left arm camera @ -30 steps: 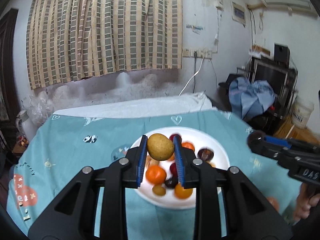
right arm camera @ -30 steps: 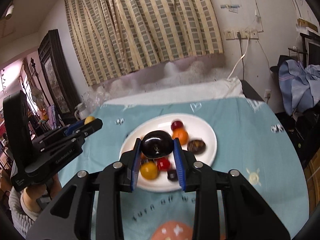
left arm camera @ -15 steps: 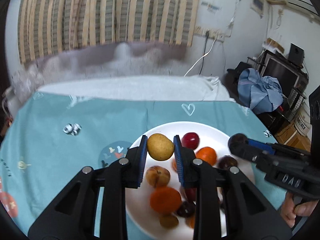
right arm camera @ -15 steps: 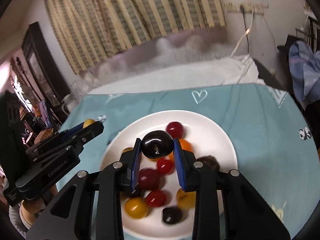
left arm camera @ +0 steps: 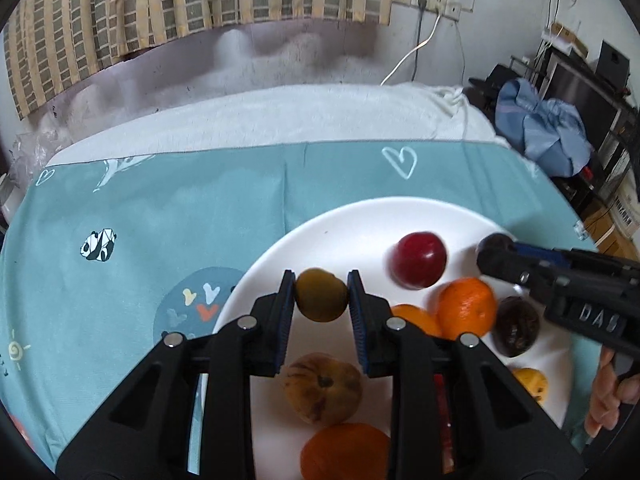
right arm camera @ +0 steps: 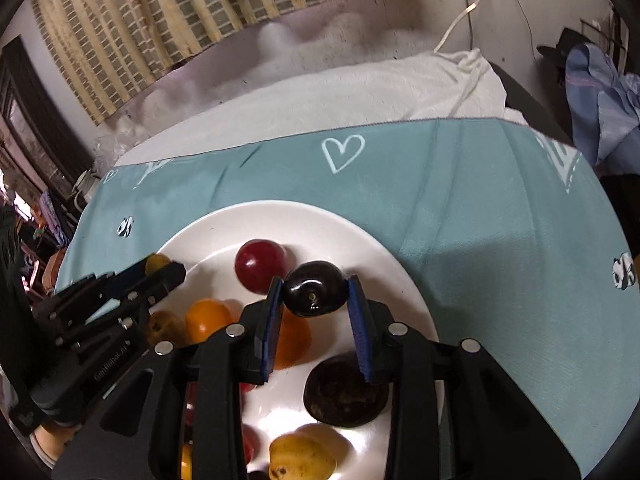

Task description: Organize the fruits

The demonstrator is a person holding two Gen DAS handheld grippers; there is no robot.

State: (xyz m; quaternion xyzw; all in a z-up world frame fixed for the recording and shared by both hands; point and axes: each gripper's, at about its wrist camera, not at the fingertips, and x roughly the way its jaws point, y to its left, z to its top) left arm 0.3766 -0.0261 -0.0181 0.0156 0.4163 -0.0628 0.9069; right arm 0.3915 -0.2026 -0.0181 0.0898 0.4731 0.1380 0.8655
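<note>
The left gripper [left arm camera: 321,295] clamps a yellow-green fruit [left arm camera: 321,294] above the white plate [left arm camera: 360,216], near its left rim; the right gripper [right arm camera: 314,295] clamps a dark plum [right arm camera: 314,289] over the plate's far-right part. Beyond the rim lies bare teal cloth [left arm camera: 160,208].

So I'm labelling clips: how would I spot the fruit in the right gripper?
Find the white plate on the teal cloth. Above it, the right gripper pinches a glossy near-black plum, darker than the red plum beside it.

Even, moderate indoor light; glare patch on the white plate [right arm camera: 280,420] in the right view. Strong fisheye bending and dark corners; slight motion blur throughout
</note>
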